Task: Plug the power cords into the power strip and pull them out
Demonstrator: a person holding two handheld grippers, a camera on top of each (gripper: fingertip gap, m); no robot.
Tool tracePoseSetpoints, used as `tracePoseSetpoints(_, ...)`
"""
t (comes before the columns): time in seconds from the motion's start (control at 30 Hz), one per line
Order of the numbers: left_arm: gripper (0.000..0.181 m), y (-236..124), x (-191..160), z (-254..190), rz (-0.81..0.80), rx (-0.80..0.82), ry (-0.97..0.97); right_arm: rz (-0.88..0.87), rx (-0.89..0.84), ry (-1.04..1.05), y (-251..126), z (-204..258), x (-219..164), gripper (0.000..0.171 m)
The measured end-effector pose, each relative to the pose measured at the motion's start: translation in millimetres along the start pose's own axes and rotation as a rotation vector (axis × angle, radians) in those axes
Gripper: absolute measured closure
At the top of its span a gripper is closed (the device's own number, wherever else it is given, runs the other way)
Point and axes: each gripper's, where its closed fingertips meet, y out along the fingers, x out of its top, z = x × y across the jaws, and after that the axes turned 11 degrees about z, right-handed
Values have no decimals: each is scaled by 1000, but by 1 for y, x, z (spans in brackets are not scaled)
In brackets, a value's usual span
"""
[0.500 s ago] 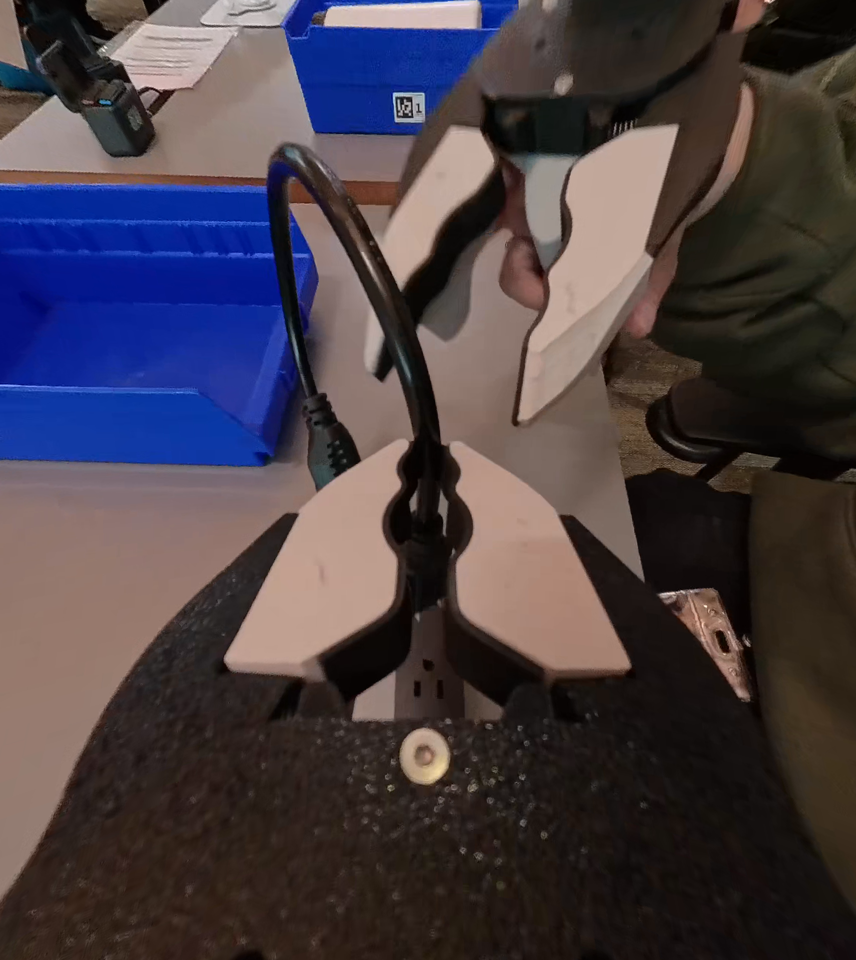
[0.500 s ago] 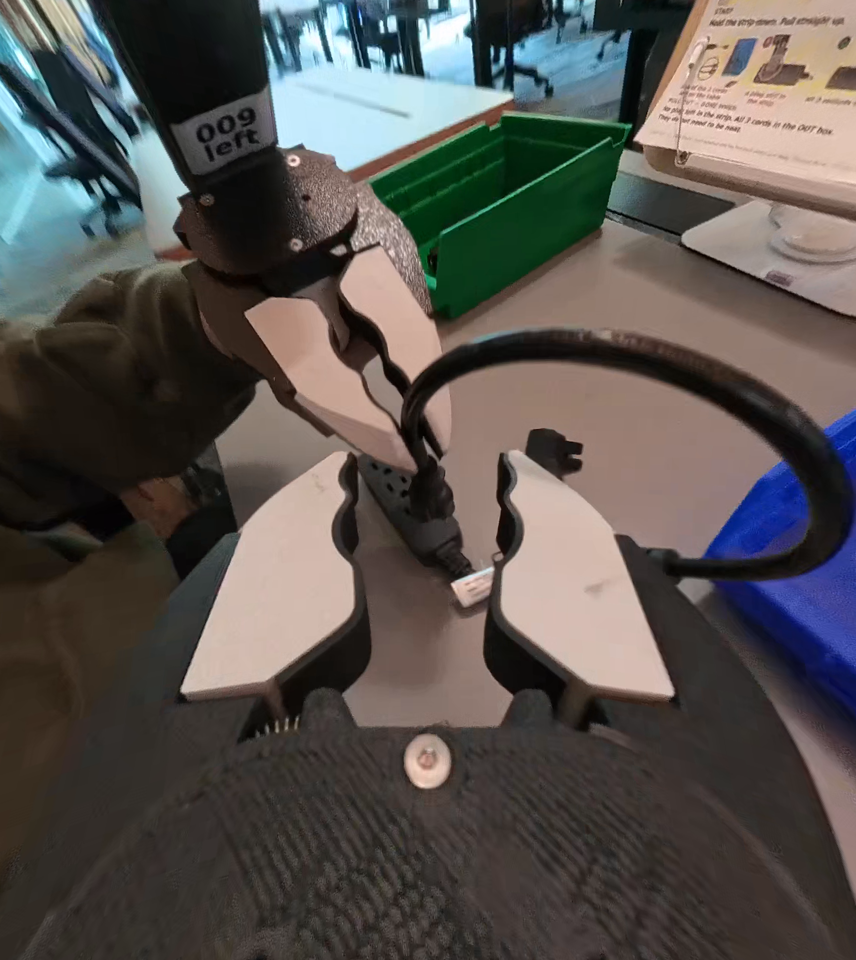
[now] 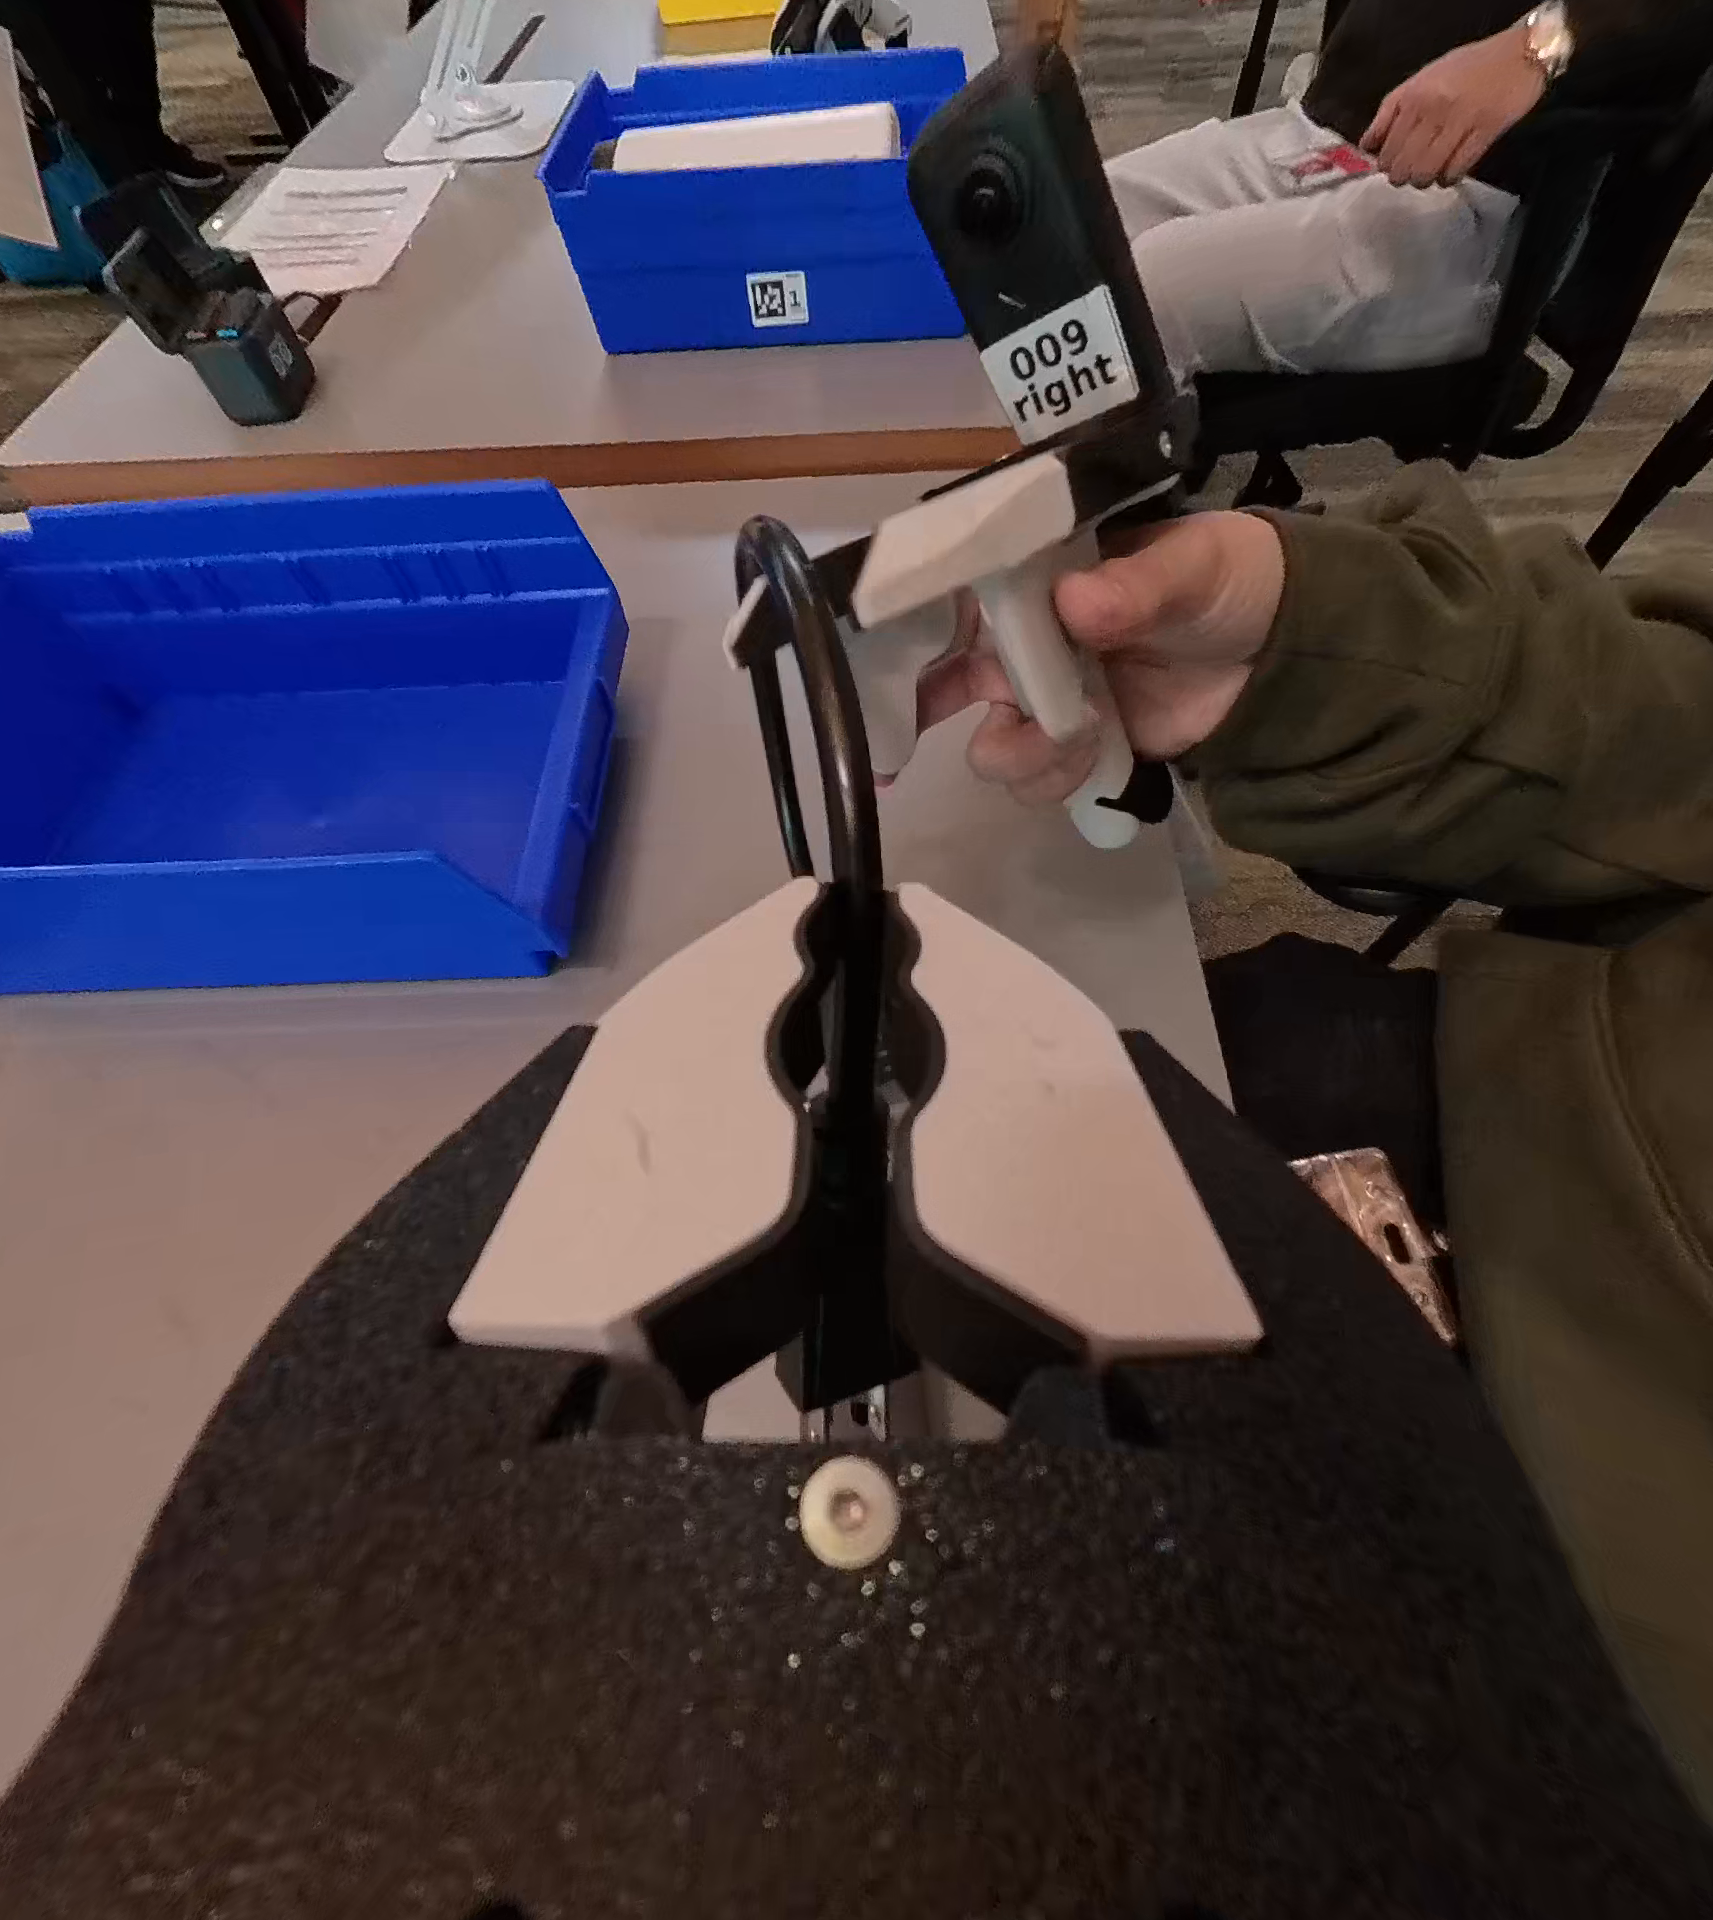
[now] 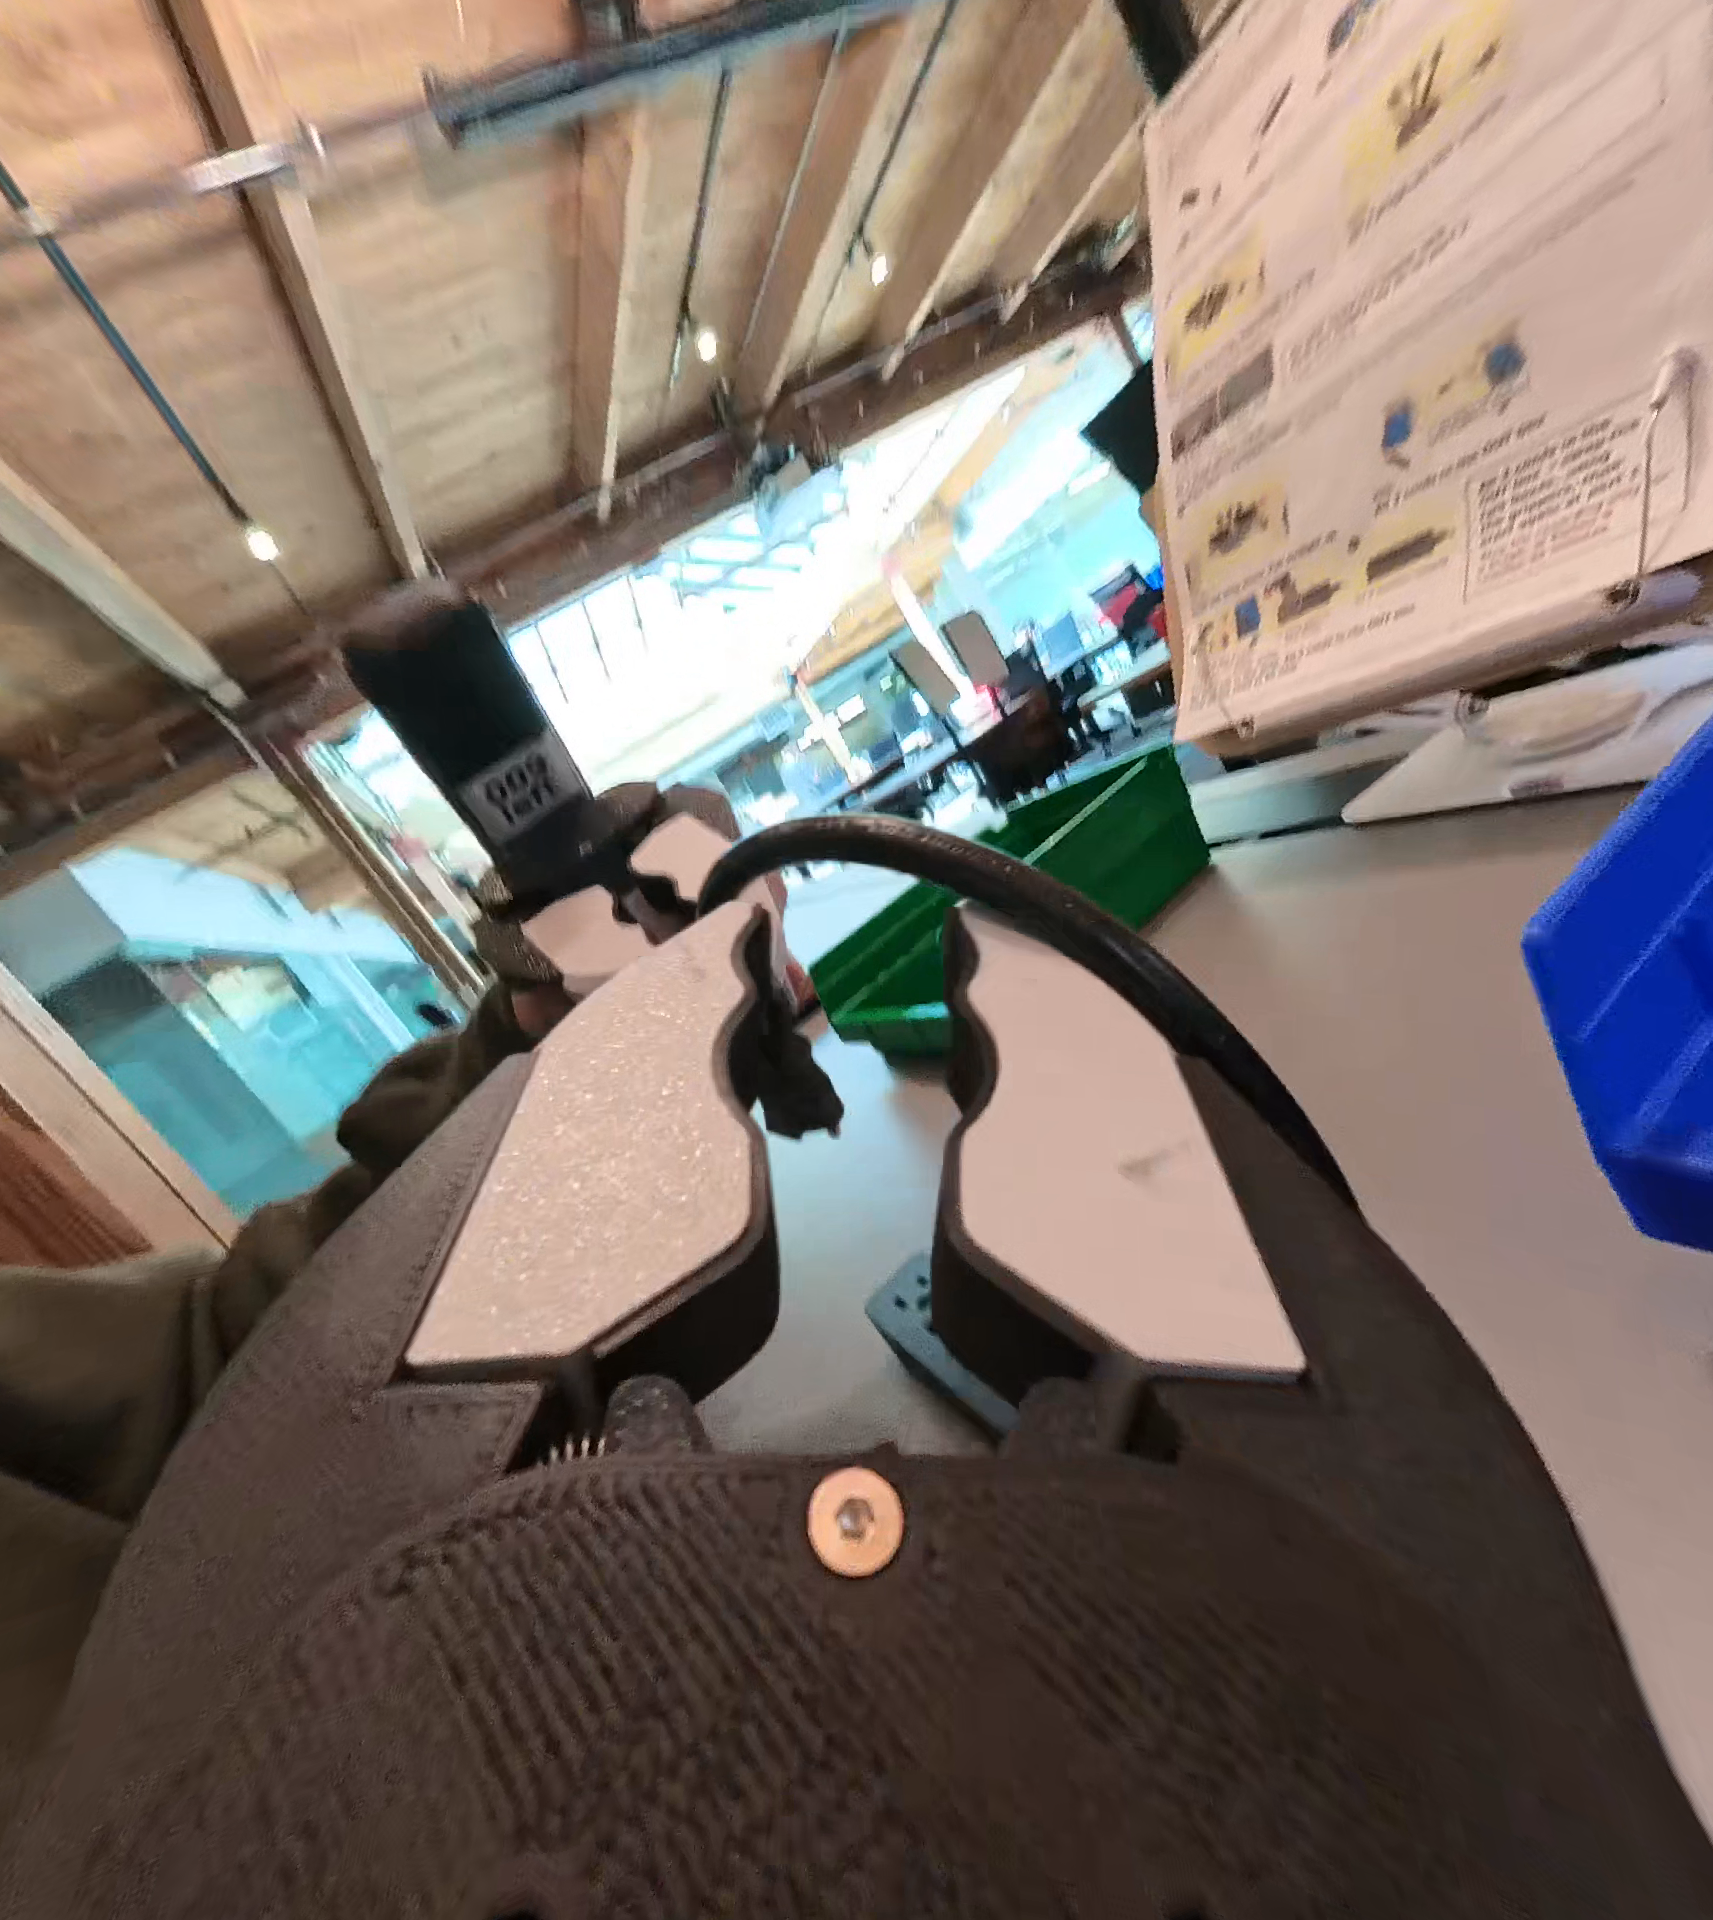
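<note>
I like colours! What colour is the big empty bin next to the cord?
Blue. The bin shows best in the left wrist view.

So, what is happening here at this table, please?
A person works with two handheld grippers. The left gripper is shut on a black power cord near its plug, whose metal prongs show bare beneath the fingers, so it seems pulled out of the power strip. The cord arches up and over. The right gripper is open and holds nothing. An empty blue bin stands beside them.
</note>
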Motion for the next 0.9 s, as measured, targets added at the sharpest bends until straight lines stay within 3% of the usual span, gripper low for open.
tracePoseSetpoints(0.13,173,-11,10,-1,-62,3,-3,-104,8,87,-6,-2,11,145)
tracePoseSetpoints(0.17,173,-14,13,1,-76,11,-3,-86,-34,131,-5,-9,7,145)
tracePoseSetpoints(0.27,173,-19,19,5,-83,32,-8,54,54,192,6,9,-20,135)
tracePoseSetpoints(0.33,173,-22,21,6,-76,37,-3,103,44,101,-1,20,-31,136)
tracePoseSetpoints(0.4,173,-26,21,6,-74,33,3,171,-113,-103,-17,11,-39,139)
tracePoseSetpoints(0.47,173,-29,22,5,-74,18,3,260,-353,-250,-38,-20,-40,126)
tracePoseSetpoints(0.53,173,-29,24,0,-83,-7,6,235,-422,-257,-47,-36,-32,106)
tracePoseSetpoints(0.57,173,-29,26,-3,-90,-18,11,175,-417,-266,-44,-39,-25,106)
tracePoseSetpoints(0.67,173,-26,30,-9,-104,-46,18,102,-327,-361,-28,-30,-16,136)
tracePoseSetpoints(0.73,173,-25,29,-11,-104,-49,18,112,-360,-519,-23,-24,-5,165)
tracePoseSetpoints(0.83,173,-33,23,-9,-119,-44,13,212,-425,-747,-21,-6,17,167)
tracePoseSetpoints(0.9,173,-38,15,-5,-120,-26,7,387,-411,-841,-17,7,24,167)
